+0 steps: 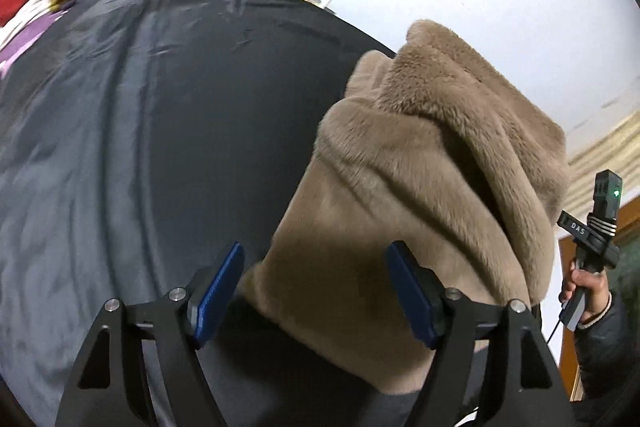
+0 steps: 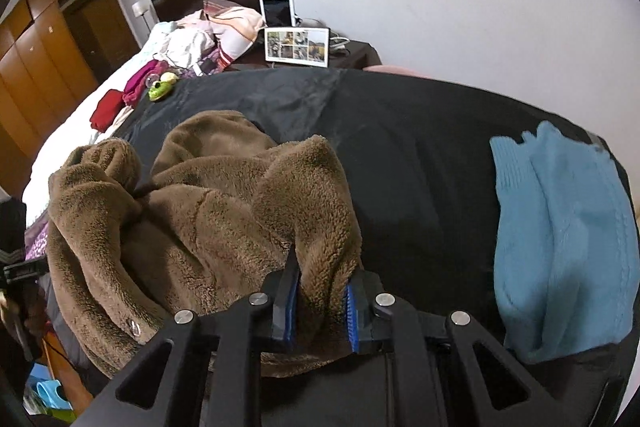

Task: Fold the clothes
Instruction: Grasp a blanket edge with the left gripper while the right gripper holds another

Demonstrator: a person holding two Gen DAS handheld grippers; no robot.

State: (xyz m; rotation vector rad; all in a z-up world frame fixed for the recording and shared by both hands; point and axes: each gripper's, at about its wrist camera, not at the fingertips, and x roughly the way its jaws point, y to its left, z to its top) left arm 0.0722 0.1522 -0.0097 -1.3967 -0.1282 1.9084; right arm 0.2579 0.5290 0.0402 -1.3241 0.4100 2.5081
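A brown fleece garment [image 2: 192,211] lies crumpled on a black sheet [image 2: 420,155] over the bed. My right gripper [image 2: 322,301] is shut on a raised fold of this garment at its right side. In the left wrist view the same garment [image 1: 420,179] is lifted into a hump. My left gripper [image 1: 316,291] is open, its blue pads either side of the garment's lower edge without closing on it. The right hand-held gripper [image 1: 596,227] shows at the far right of the left wrist view.
A folded blue knit sweater [image 2: 560,235] lies on the sheet to the right. A green toy [image 2: 160,91], red and magenta clothes [image 2: 120,99] and pillows sit toward the headboard. A tablet [image 2: 277,11] and photo frame [image 2: 297,47] stand on the nightstand. Wooden wardrobes [image 2: 48,39] line the left wall.
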